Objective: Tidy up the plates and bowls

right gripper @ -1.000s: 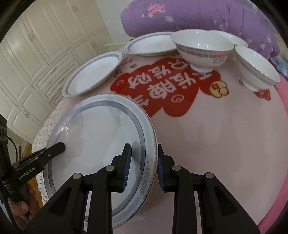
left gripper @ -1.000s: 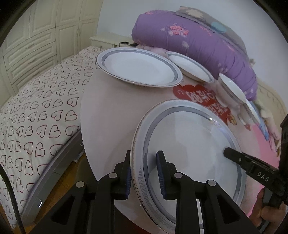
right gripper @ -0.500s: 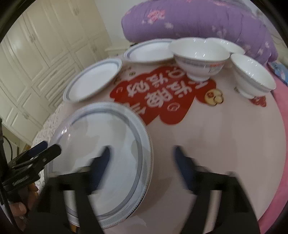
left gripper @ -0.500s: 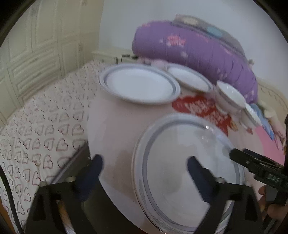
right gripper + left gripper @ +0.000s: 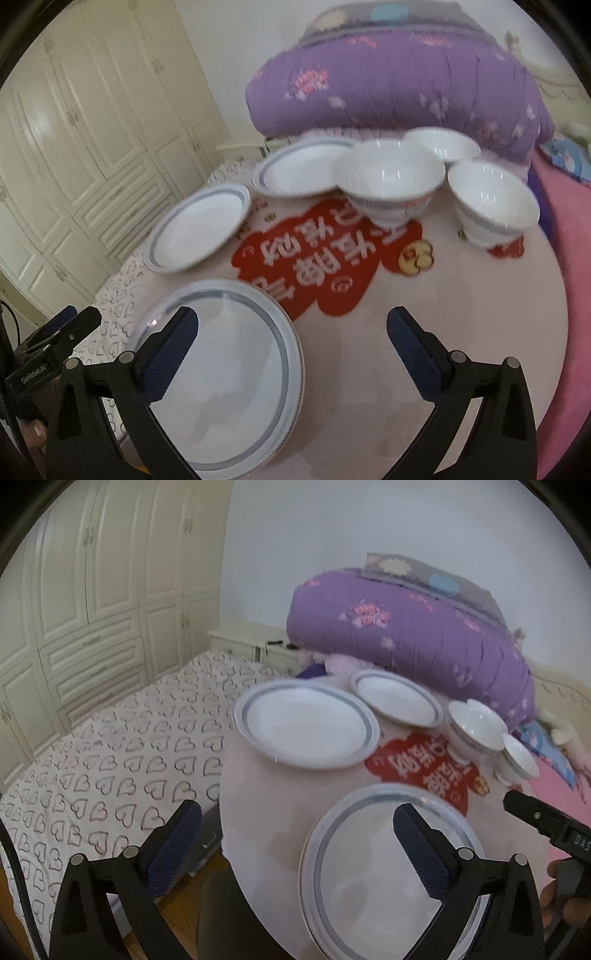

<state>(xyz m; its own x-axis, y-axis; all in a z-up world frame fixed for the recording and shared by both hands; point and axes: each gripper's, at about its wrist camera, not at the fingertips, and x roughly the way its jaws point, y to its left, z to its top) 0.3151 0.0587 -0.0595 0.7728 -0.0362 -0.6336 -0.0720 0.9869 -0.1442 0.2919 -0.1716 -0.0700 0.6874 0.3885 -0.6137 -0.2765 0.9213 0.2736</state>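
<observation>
Resting flat on table (image 5: 424,369): large plate (image 5: 221,387); both hand-held grippers spread wide.

We are seeing 3 plates. 1 plate (image 5: 221,376) is sitting close to us, 1 plate (image 5: 199,230) is lying in the middle, and 1 plate (image 5: 306,170) is lying far back. We are counting 3 bowls too: a big bowl (image 5: 388,181), a bowl (image 5: 491,203) to its right, and a bowl (image 5: 443,146) hiding behind them.
</observation>
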